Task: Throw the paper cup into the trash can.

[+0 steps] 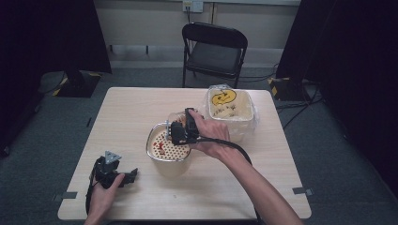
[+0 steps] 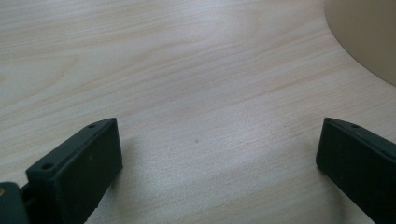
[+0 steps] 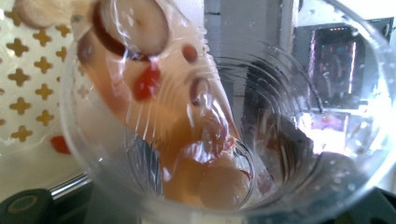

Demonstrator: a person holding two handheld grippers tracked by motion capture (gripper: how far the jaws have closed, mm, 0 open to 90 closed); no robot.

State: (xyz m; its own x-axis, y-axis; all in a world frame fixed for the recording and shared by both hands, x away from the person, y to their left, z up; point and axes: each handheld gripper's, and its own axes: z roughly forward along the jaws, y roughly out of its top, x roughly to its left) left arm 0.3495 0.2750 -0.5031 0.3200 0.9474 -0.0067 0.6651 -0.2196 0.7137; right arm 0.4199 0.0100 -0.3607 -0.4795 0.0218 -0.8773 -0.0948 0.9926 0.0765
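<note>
Left gripper (image 1: pixel 123 177): near edge of the surface (image 1: pixel 131 108), resting low, fingers (image 2: pixel 74 172) spread wide with bare wood between them; idle.

Strainer pot (image 1: pixel 155 152): mid-surface, a metal-rimmed vessel with a perforated cream insert; a few red bits lie on the insert.

Right gripper (image 1: pixel 183 131): held over the pot's far rim, clamped on a clear plastic cup (image 3: pixel 224 116) tipped towards the strainer. Fingers hidden behind the cup.

Cup contents: pale liquid, round slices and red pieces sliding towards the lip.

Bin (image 1: pixel 231 110): beyond the pot, plastic-lined, with a yellow face mark.

Chair (image 1: pixel 215 50): past the far edge.

Step, as judged: emptying the cup through the strainer. Next move likely calls for steeper tilt, lip kept inside the rim, then the bin for the cup.
</note>
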